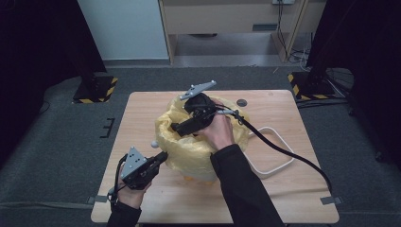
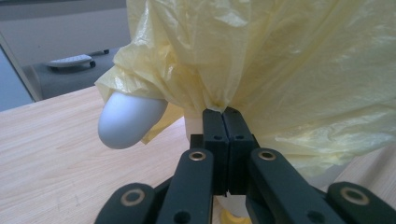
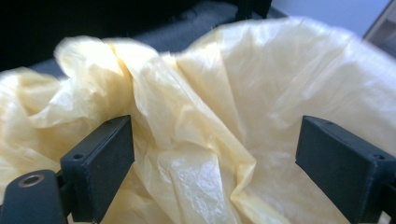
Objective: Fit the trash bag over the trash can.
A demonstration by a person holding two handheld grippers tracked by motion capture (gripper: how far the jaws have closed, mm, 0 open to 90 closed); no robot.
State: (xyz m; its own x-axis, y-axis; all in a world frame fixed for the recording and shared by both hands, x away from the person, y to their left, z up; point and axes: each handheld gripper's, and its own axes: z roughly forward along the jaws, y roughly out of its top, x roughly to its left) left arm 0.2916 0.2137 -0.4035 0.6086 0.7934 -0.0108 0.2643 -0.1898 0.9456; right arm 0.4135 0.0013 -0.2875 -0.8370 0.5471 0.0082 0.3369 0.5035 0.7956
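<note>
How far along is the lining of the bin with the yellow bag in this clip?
Done: the yellow bag already drapes over the white bin. In hand: the left tongs are shut on a pinch of film at the bin's side, while the right tongs hang open inside the bag's mouth. Left: the film inside is crumpled and bunched, so it needs spreading out and settling around the rim.

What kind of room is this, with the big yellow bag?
Probably a lab or workshop set up for recording. A pale wooden table stands on grey carpet, black curtains hang at both sides, and stand bases with yellow-black hazard stripes sit on the floor.
</note>
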